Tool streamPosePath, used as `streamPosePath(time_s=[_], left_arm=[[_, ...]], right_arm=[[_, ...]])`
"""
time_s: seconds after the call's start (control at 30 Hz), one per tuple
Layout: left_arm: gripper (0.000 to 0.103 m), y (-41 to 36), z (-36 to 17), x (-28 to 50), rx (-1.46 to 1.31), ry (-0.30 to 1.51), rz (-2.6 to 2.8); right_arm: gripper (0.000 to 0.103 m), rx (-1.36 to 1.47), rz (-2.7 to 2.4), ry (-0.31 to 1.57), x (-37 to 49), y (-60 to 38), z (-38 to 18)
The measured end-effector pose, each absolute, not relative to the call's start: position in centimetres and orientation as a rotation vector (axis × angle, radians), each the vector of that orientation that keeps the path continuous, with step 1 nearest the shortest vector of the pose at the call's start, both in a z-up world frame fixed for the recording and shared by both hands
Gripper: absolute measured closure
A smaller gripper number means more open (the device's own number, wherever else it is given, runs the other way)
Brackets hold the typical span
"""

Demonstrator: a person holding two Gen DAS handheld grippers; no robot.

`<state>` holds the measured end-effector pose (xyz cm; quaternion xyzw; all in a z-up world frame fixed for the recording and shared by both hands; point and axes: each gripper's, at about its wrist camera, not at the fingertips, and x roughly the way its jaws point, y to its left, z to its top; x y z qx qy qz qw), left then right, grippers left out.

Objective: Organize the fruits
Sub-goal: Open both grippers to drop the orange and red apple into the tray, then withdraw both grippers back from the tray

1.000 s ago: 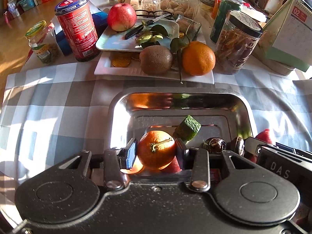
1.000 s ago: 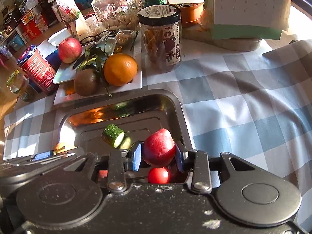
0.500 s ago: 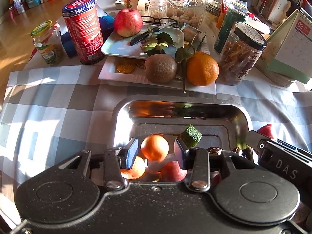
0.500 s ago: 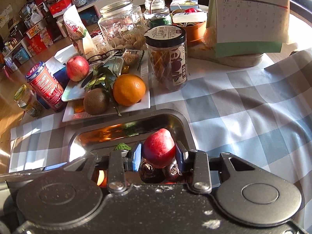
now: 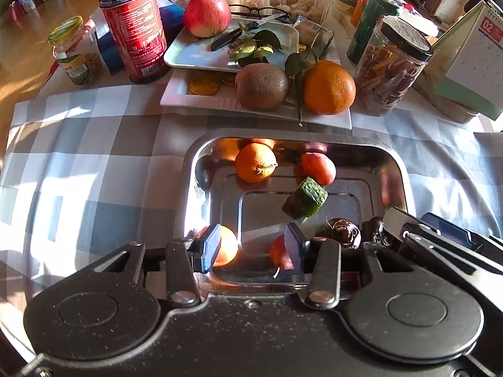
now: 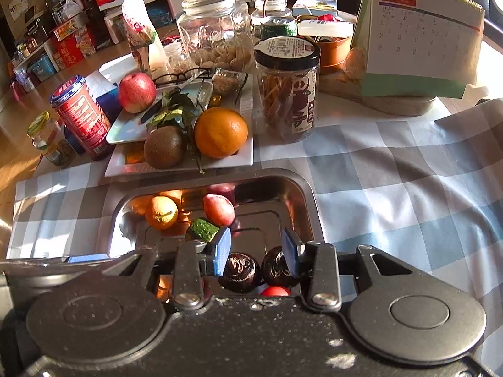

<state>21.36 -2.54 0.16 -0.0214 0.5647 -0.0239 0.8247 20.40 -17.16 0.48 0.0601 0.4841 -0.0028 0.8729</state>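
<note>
A steel tray (image 5: 405, 172) (image 6: 314, 207) lies on the checked cloth. At its far end lie a small mandarin (image 5: 255, 166) (image 6: 161, 213) and a red peach-like fruit (image 5: 317, 168) (image 6: 218, 210). A cucumber piece (image 5: 305, 198) (image 6: 202, 229) lies mid-tray. Dark round fruits (image 5: 341, 232) (image 6: 240, 271), another mandarin (image 5: 226, 249) and small red fruits (image 5: 279, 253) (image 6: 275, 290) lie at the near end. My left gripper (image 5: 251, 245) is open and empty over the near end. My right gripper (image 6: 256, 248) is open and empty beside it.
Behind the tray a white plate (image 5: 330, 117) carries a kiwi (image 5: 261, 85) and a large orange (image 5: 328, 87). An apple (image 5: 207, 14) and knife sit on a further plate. A red tin (image 5: 133, 31), jars (image 6: 287, 88) and a calendar (image 6: 418, 31) stand around.
Both grippers opened and pulled back. The mandarin left the left gripper and the red fruit left the right gripper; both now lie at the tray's far end.
</note>
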Motion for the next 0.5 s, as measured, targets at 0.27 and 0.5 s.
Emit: streamPosePath(time_s=[0.27,0.5], left_arm=[[0.049,-2.6,0.6,19.6,-0.007,1.240,-0.062],[0.049,-2.1,1.9,18.0,-0.049,1.238,-0.082]], right_arm=[[0.064,0.101,0.015,1.103,19.6,-16.6,0.1],[0.061,0.071,0.022,1.128,17.8,-16.7,1.1]])
